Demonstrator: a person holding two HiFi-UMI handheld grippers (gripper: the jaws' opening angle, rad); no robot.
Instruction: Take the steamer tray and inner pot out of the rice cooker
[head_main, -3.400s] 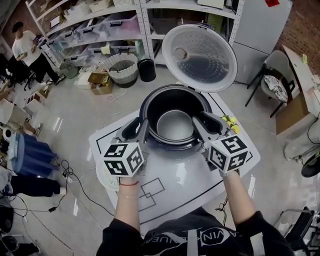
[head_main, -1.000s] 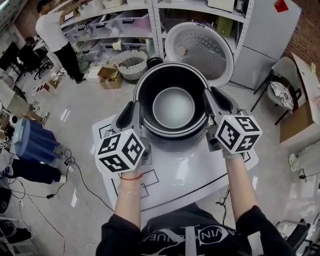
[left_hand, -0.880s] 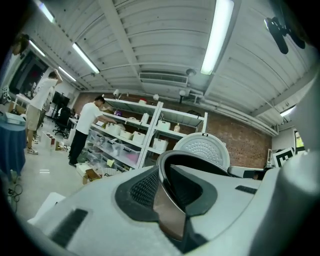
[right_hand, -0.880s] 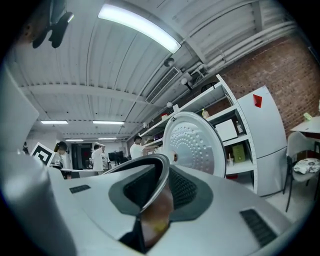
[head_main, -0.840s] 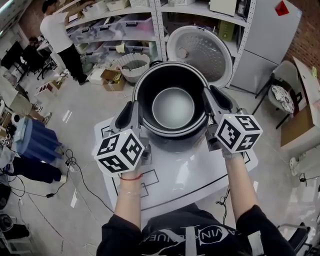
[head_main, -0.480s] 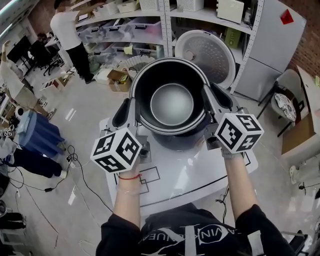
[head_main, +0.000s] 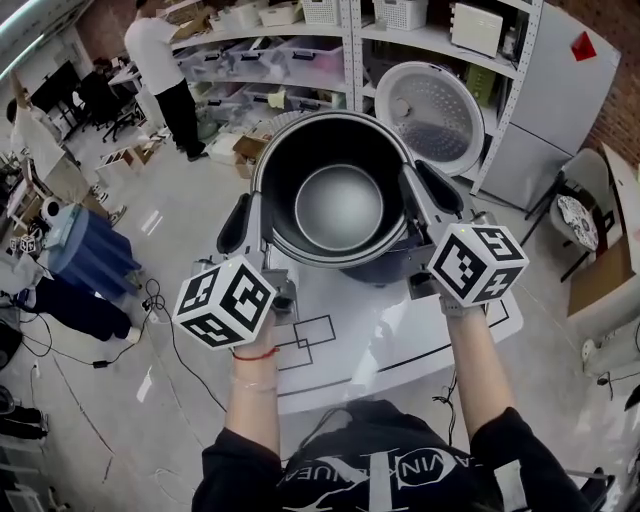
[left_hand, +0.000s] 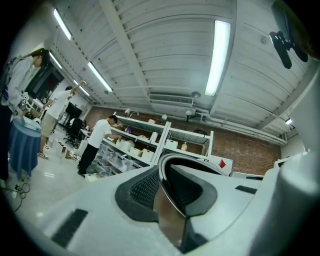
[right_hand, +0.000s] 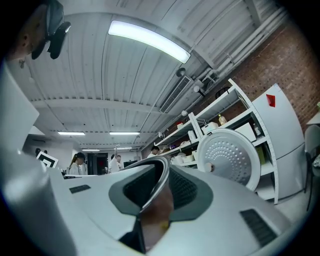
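Both jaws pinch inner pot (head_main: 338, 205) rim, narrow gap, on opposite sides: left gripper (head_main: 250, 215) at left edge, right gripper (head_main: 425, 195) at right edge. Pot upright between them, above surface (head_main: 370, 340); cooker lid (head_main: 435, 115) behind. Likely next: level carry toward bare surface.

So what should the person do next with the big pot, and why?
Probably swing the pot over a bare part of the white table and lower it there. The left gripper and right gripper each clamp its rim, and it hangs in the air.
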